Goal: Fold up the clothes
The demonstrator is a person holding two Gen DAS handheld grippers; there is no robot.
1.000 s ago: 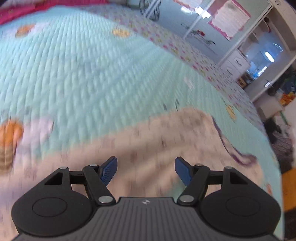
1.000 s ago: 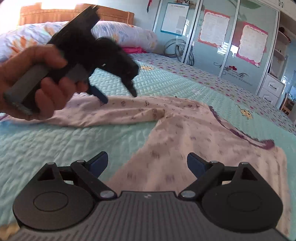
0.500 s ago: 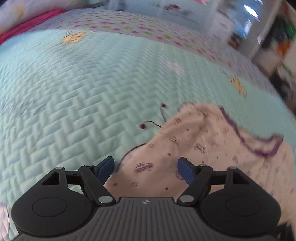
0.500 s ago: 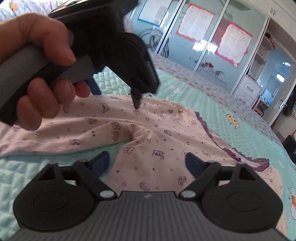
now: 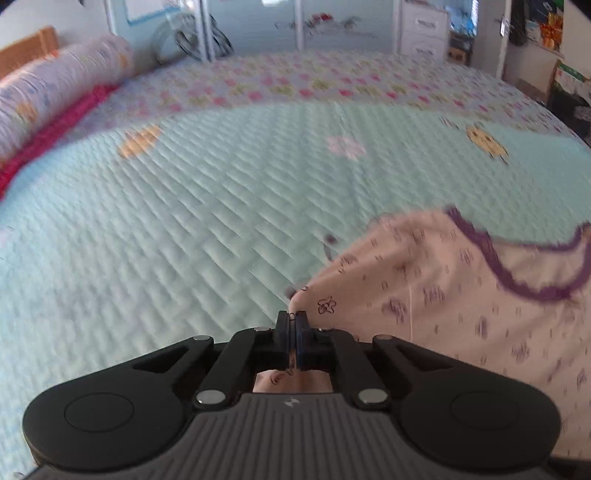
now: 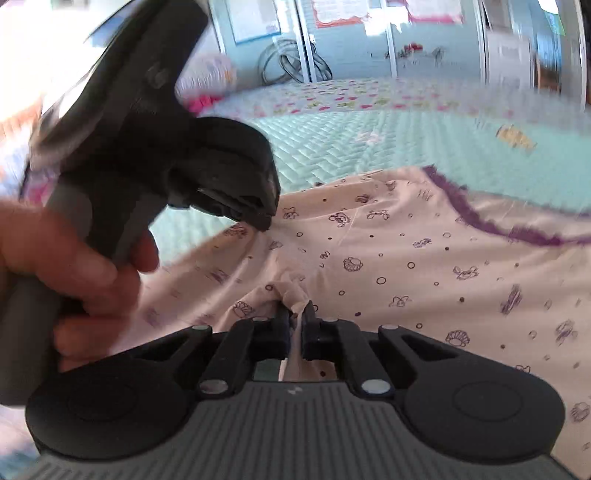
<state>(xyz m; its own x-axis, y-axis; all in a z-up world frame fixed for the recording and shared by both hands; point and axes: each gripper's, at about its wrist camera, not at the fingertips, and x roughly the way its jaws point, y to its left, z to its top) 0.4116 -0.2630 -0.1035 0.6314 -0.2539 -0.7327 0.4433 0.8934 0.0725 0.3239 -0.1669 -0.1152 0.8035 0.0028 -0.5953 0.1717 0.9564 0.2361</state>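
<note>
- A bedroom: I work over a bed under a mint quilted bedspread [image 5: 184, 221], with a flowered border at its far edge, a rolled bolster [image 5: 55, 85] at ten o'clock and sliding wardrobe doors [image 5: 332, 22] at twelve.
- My left gripper [image 5: 291, 325] has just pressed its jaws together; the blue pads meet on a corner of the pale pink garment [image 5: 461, 295], and a sliver of cloth shows behind them.
- From that pinch the garment spreads toward three o'clock, printed with small purple figures, its purple lace trim [image 5: 517, 273] curving at about two o'clock.
- My right gripper [image 6: 294, 317] has likewise just closed, and a bunched fold of the same garment [image 6: 406, 266] stands between its pads, gathered into a small peak.
- In the right wrist view my left hand [image 6: 74, 266] grips the left gripper's handle at nine o'clock, and its tip bites the cloth at about eleven, near my right gripper's own pinch.
- The garment lies on the bedspread, covering the near right of both views.
</note>
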